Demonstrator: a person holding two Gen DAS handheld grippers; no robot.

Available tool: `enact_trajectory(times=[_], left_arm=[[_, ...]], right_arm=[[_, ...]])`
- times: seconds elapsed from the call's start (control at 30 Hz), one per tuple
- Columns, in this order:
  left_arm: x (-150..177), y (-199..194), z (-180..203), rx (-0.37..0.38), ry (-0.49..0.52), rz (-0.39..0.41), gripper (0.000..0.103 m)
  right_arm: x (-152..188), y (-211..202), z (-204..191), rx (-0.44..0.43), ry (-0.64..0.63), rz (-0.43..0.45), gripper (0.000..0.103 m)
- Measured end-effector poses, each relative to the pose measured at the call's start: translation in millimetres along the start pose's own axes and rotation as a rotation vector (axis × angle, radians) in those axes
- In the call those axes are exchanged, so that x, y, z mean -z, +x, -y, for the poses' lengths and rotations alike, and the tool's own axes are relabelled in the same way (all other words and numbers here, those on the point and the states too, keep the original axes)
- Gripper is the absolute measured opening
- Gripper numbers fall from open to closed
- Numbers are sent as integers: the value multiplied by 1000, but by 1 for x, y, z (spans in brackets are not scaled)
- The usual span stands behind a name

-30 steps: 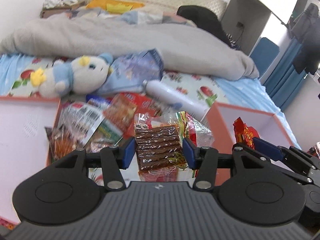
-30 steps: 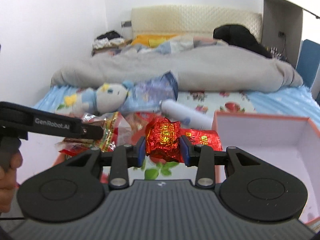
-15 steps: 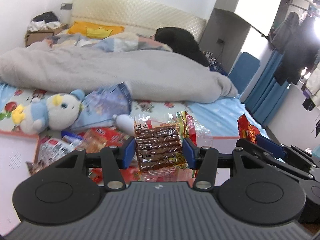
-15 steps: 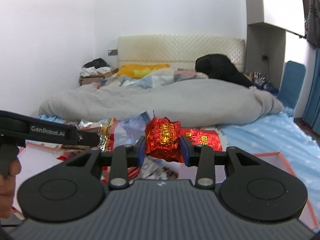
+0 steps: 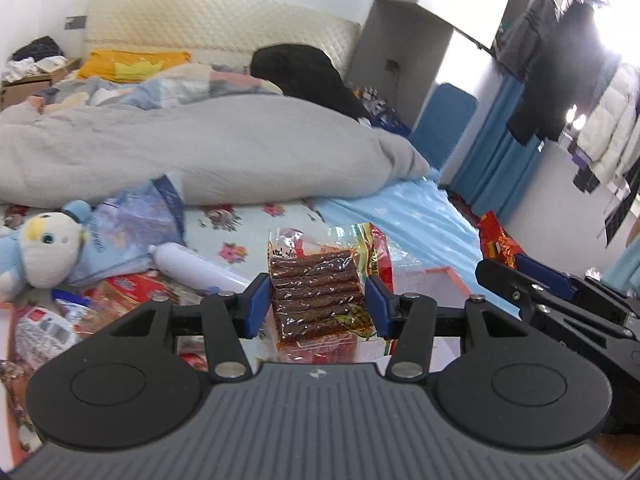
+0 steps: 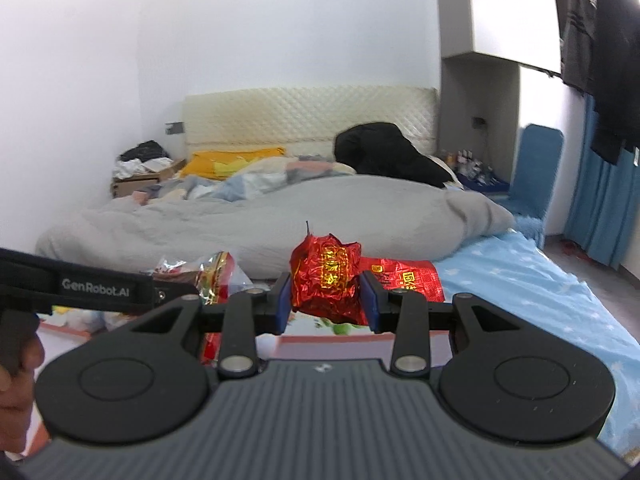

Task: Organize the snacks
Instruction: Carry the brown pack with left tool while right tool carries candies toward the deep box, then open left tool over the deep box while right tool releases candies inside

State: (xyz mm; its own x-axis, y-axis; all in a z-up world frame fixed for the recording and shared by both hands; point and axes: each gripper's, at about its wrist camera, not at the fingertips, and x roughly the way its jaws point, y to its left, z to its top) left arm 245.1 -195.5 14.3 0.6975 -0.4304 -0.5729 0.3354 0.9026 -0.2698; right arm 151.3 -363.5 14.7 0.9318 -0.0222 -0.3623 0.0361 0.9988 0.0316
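My left gripper (image 5: 316, 306) is shut on a clear packet of brown meat sticks (image 5: 316, 294) and holds it in the air above the bed. My right gripper (image 6: 325, 300) is shut on a crumpled red foil snack packet (image 6: 326, 280), also held in the air. In the left wrist view the right gripper (image 5: 560, 292) shows at the right with its red packet (image 5: 496, 242). In the right wrist view the left gripper (image 6: 100, 288) shows at the left with its packet (image 6: 212, 276). A pile of loose snack packets (image 5: 100, 300) lies on the bed at the lower left.
An orange-rimmed box (image 5: 448, 276) sits on the bed below the grippers. A plush toy (image 5: 40, 248), a white bottle (image 5: 192, 268) and a blue bag (image 5: 132, 224) lie beside the pile. A grey duvet (image 5: 200, 152) covers the far bed. A flat red packet (image 6: 408, 280) lies behind my right gripper.
Both grippers have risen and tilted upward with their packets, so the boxes and snack pile have dropped low in view. Both stay shut on their packets.
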Motion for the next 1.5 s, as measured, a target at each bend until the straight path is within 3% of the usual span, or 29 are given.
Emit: enact_trajectory(times=[0.43,0.63,0.8,1.03,1.13,1.17,1.23,1.5], left_arm=[[38,109,54,27,74,-184,57],[61,150,60,27,95,-291,57],[73,165,61,19,107,-335,57],[79,168,59,16,100,-352,59],[78,164,60,-10,113,-336,77],[77,161,59,-15,117,-322,78],[74,155,60,-6,120,-311,79],[56,115,59,20,134,-235,79]], right_arm=[[61,48,72,93,122,-250,39],[95,68,83,100,157,-360,39],[111,81,89,92,170,-411,39],[117,84,91,81,186,-426,40],[116,83,92,79,202,-430,48],[115,81,92,76,207,-426,57],[112,76,92,73,216,-406,63],[90,49,80,75,223,-310,63]])
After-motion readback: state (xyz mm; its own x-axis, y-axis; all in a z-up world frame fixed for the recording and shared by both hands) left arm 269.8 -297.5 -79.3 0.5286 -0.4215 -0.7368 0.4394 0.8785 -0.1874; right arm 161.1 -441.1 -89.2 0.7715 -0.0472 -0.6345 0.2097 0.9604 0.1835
